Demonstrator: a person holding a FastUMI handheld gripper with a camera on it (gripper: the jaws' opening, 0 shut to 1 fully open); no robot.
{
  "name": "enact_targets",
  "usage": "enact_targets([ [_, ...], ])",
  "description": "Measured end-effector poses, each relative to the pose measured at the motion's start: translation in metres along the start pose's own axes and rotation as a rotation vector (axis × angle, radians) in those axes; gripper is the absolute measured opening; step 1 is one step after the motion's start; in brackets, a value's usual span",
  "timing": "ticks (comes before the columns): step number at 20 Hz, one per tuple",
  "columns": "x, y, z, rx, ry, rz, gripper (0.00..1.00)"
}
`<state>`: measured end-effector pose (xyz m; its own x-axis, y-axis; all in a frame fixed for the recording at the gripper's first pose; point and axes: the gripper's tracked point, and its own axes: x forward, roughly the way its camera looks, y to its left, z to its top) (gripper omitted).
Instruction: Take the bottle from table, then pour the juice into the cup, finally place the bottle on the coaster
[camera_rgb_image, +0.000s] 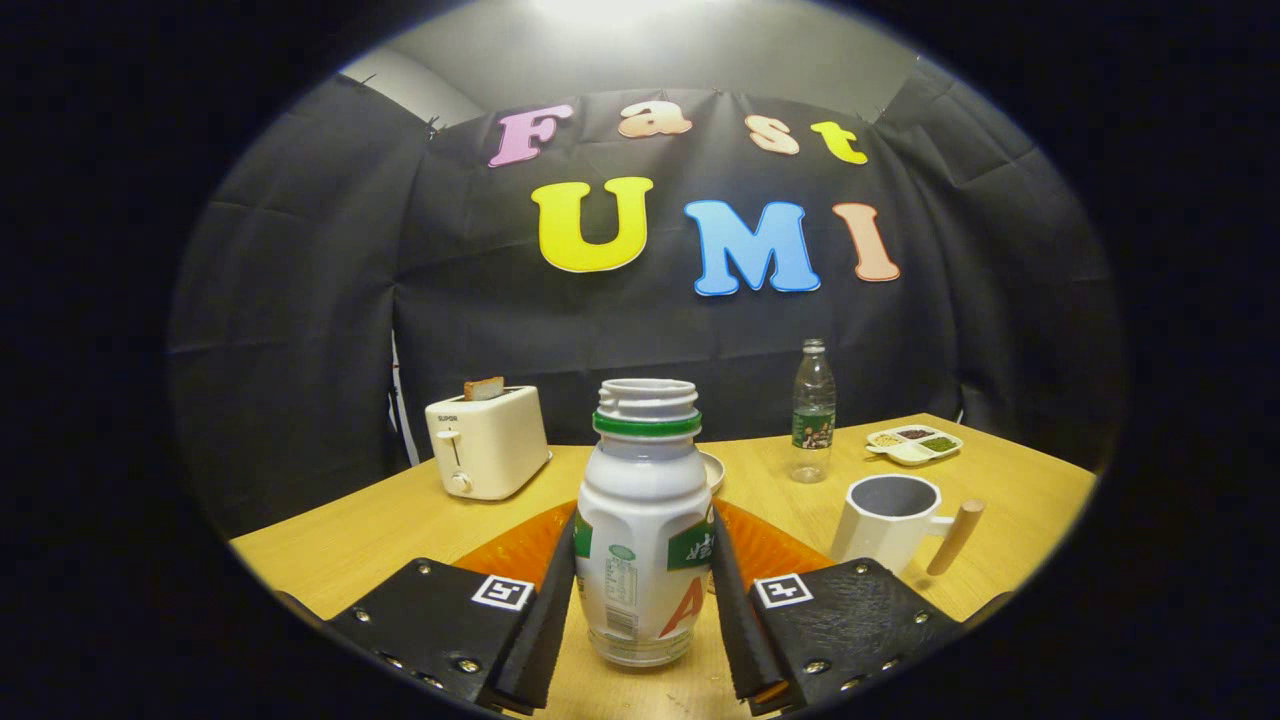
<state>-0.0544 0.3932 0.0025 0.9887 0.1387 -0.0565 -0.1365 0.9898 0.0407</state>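
Gripper (643, 590) fingers clamped on the upright, uncapped bottle (645, 520), cup (890, 520) just beyond, right

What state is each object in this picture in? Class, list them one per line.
White plastic juice bottle with green neck ring: uncapped, upright, between the fingers.
Hand-held gripper: fingers against the bottle's sides.
White faceted cup with wooden handle: upright; contents not visible.
Cream toaster: bread slice poking up.
Clear plastic water bottle: capped, upright.
Orange ribbed coaster: nothing visibly on it.
White divided dish: compartments filled.
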Motion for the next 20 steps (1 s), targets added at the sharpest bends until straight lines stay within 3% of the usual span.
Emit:
enact_targets([
  [9,0.006,-0.031,0.029,0.237,-0.019,-0.022,0.65],
  [20,0.024,-0.047,0.017,0.446,0.046,-0.044,0.65],
])
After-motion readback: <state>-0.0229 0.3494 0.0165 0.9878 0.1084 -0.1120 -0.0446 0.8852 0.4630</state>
